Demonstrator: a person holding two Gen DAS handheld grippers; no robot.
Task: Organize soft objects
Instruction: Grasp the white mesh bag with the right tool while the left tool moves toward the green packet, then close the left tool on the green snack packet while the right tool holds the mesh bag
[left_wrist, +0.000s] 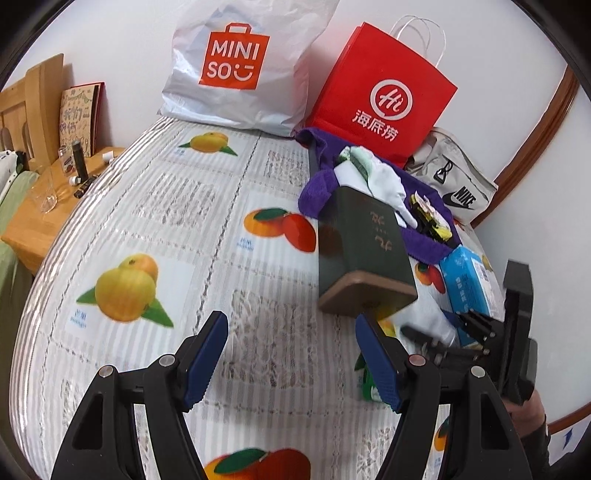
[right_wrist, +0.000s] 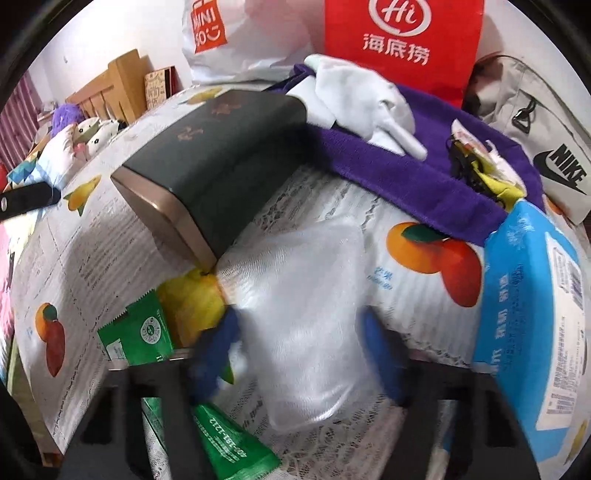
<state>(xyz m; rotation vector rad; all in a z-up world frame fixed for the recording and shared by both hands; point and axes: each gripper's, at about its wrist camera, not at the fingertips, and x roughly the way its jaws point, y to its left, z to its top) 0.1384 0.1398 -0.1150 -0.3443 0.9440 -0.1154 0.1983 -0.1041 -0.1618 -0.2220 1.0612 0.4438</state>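
A clear bubble-wrap pouch (right_wrist: 306, 295) lies on the fruit-print table cover (left_wrist: 147, 221). My right gripper (right_wrist: 301, 332) straddles it with its blue fingers on either side, blurred; I cannot tell if they press it. A dark green box (left_wrist: 364, 251) leans on a purple towel (left_wrist: 317, 188) that carries white cloth (left_wrist: 384, 177) and small yellow packets (left_wrist: 432, 218). The box (right_wrist: 221, 155), towel (right_wrist: 406, 177) and white cloth (right_wrist: 362, 99) also show in the right wrist view. My left gripper (left_wrist: 291, 354) is open and empty, just in front of the box.
A white Miniso bag (left_wrist: 240, 70), a red paper bag (left_wrist: 384, 92) and a grey Nike bag (left_wrist: 454, 181) stand along the back wall. A blue tissue pack (right_wrist: 532, 332) lies at the right. Green sachets (right_wrist: 140, 332) lie at the left. A wooden nightstand (left_wrist: 44, 206) is left.
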